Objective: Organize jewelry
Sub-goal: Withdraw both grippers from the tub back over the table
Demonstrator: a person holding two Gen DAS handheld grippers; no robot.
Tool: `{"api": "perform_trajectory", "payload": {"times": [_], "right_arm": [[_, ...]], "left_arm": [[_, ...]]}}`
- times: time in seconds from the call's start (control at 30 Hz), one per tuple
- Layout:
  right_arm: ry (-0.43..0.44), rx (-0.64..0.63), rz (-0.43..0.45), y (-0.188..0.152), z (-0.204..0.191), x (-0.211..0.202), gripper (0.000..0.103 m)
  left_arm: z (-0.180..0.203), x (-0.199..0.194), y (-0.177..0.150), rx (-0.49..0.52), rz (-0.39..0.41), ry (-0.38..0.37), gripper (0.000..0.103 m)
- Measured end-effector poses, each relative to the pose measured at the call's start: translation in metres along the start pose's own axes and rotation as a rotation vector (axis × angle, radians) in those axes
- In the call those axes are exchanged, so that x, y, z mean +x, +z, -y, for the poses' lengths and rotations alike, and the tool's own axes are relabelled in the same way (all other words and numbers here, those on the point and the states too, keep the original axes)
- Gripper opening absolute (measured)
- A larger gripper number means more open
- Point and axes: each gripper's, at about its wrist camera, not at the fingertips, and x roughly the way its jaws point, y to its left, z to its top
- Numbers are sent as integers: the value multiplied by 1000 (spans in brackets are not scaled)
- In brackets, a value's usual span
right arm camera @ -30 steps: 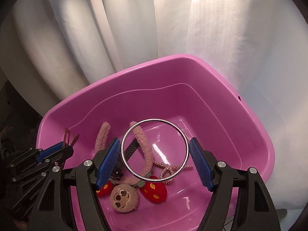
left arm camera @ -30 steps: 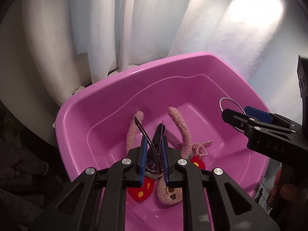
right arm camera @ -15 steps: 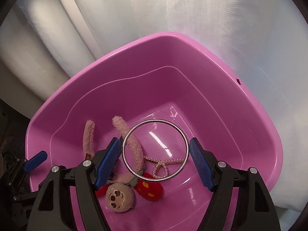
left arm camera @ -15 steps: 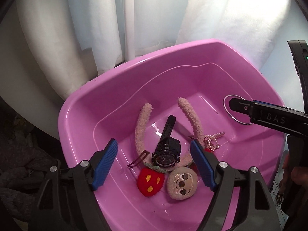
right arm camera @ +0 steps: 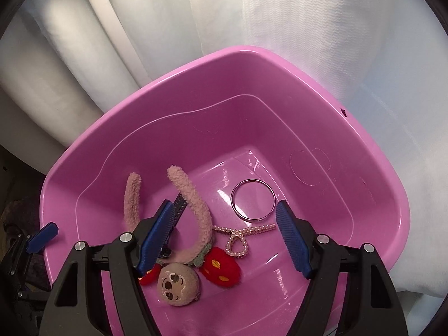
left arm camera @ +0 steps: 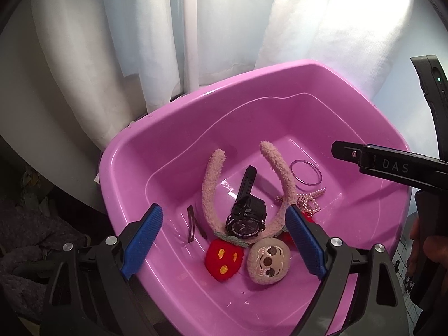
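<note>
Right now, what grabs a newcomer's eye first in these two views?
The pink plastic tub fills both views, set against white curtains. On its floor, a fuzzy headband with a plush face and red strawberries curls around a black watch, with a silver bangle and pearl bracelet to its right. Both grippers' blue-padded fingers hover open above, holding nothing.

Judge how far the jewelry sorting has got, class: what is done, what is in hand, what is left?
Done: watch, hair clip, bangle, pearl string and plush headband all lie in the pink tub. In hand: nothing; the left gripper, just opened, and the right gripper are both empty. Left: nothing visible outside the tub.
</note>
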Motion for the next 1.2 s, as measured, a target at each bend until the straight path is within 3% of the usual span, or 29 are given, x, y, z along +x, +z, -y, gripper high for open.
{"api": "perform_trajectory", "payload": {"times": [0.8,1.2], "right_arm": [[-10,-15,112,-27,-24,-40,72],[-18,128,276,-95,-17,-91,72]], "left_arm": [[-11,-56,-17,71,133,-16,95],[-16,-86,-32,121,217,-82,96]]}}
